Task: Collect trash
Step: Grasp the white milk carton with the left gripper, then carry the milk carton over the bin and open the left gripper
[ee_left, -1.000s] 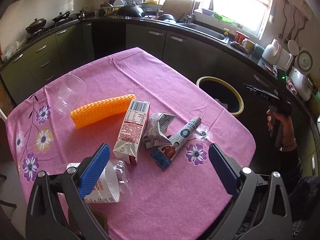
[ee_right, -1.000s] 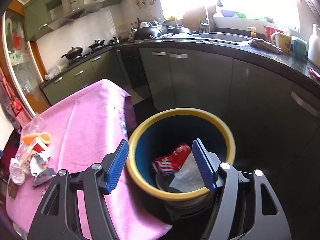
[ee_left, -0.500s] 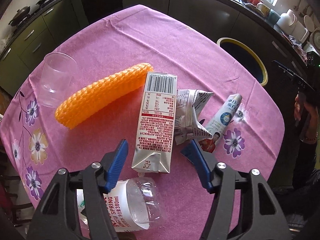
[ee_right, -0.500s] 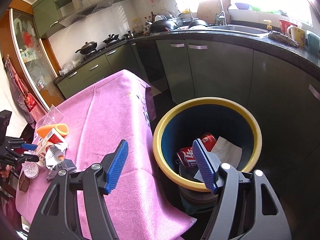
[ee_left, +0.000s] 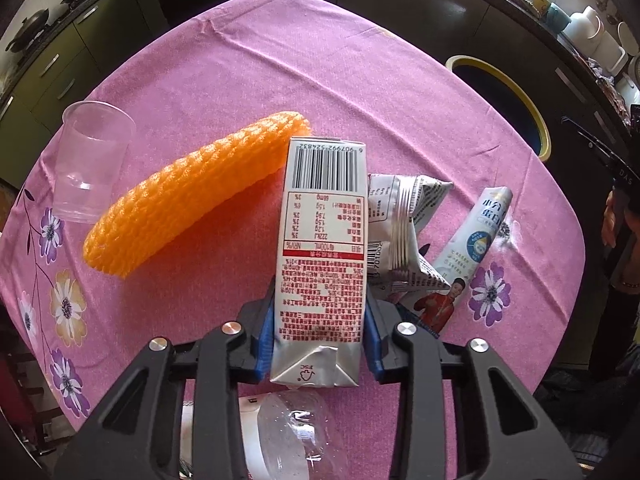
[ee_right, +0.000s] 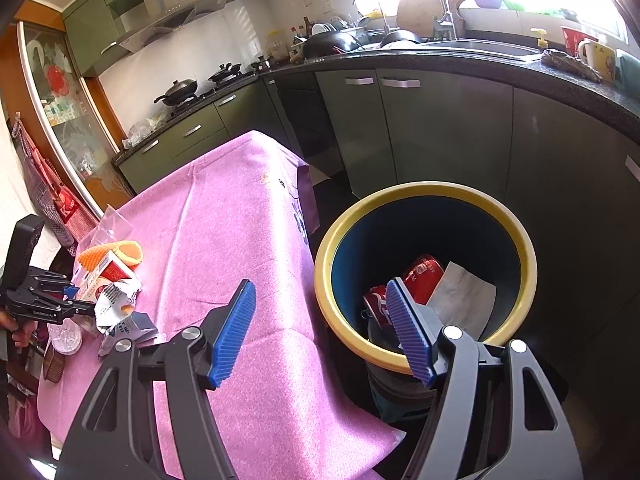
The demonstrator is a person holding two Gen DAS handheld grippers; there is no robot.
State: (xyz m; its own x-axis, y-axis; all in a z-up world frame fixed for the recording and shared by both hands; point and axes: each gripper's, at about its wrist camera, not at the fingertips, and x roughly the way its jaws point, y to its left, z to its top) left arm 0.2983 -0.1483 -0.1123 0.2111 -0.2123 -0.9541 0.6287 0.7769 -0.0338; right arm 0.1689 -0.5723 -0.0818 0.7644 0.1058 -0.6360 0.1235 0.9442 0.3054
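My left gripper (ee_left: 319, 336) is shut on the near end of a white and red drink carton (ee_left: 322, 252) that lies on the pink tablecloth (ee_left: 280, 60). Beside the carton lie an orange foam net (ee_left: 192, 196), a crumpled silver wrapper (ee_left: 404, 224), a white tube (ee_left: 468, 256) and a clear plastic bottle (ee_left: 288, 436) under the gripper. My right gripper (ee_right: 320, 328) is open and empty, above the table's edge next to the yellow-rimmed bin (ee_right: 524, 256), which holds a red can (ee_right: 420, 276) and paper. The left gripper also shows in the right wrist view (ee_right: 76, 300).
A clear plastic cup (ee_left: 88, 160) stands at the table's left. The bin also shows in the left wrist view (ee_left: 532, 112), off the table's right corner. Dark kitchen cabinets (ee_right: 440, 132) and a counter ring the table. A small brown object (ee_right: 54, 364) lies at the table's near corner.
My left gripper has come down over the carton and shut on its near end. My right gripper has drawn back a little from the bin and stays open.
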